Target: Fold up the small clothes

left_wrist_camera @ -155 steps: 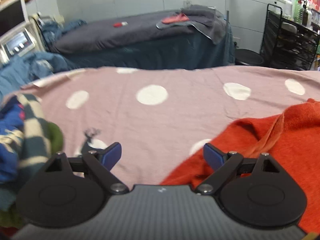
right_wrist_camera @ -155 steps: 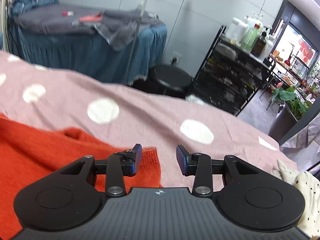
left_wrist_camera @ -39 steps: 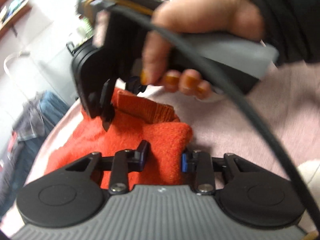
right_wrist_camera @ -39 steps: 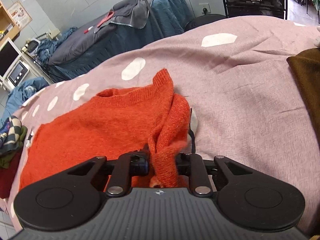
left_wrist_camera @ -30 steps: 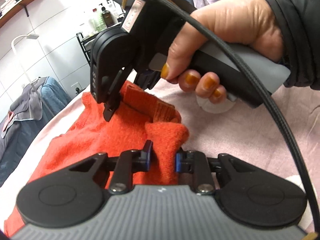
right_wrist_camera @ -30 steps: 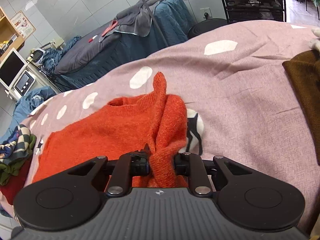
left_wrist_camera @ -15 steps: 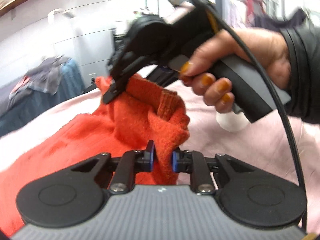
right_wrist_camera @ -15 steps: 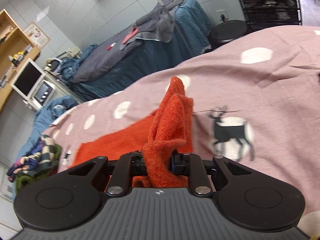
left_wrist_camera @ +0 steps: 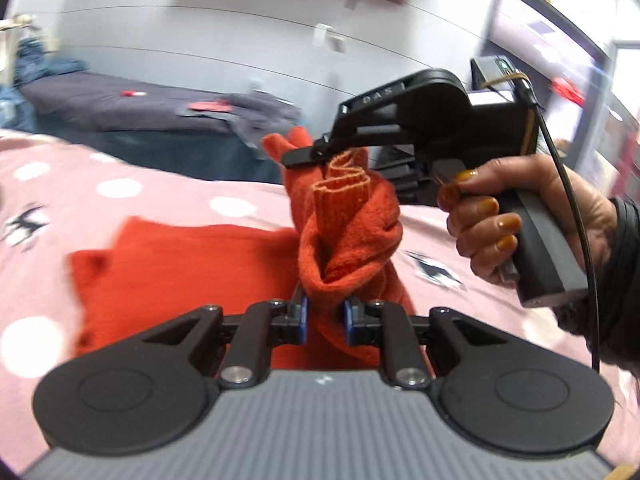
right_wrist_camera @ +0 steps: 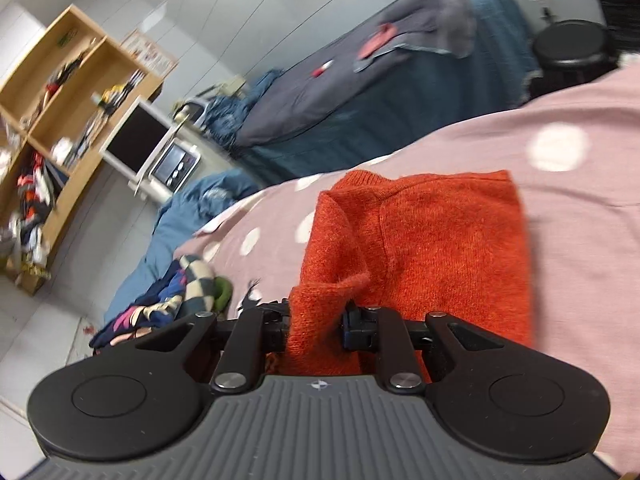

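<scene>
- The left tool (left_wrist_camera: 324, 316) is clamped on a bunched fold of the orange sweater (left_wrist_camera: 192, 256), its blue pads pressing the knit from both sides.
- The right tool (right_wrist_camera: 316, 326) is likewise closed on a thick wad of the same sweater.
- In the left wrist view the right tool (left_wrist_camera: 308, 156) stands above and beyond the left one, held by a hand (left_wrist_camera: 520, 216) on its grey handle; its tip pinches the ribbed edge of the sweater.
- Between the two grips the knit rises in a twisted ridge, lifted off the surface.
- The rest of the sweater lies flat on the pink polka-dot cloth (right_wrist_camera: 592, 208) that covers the bench.
- A heap of mixed clothes (right_wrist_camera: 172, 296) sits at the cloth's edge, apart from the sweater.
- Beyond the bench stands a bed (right_wrist_camera: 360, 92) with dark covers and a grey garment on it.
- A wooden shelf (right_wrist_camera: 60, 92) stands at the wall, blurred.
</scene>
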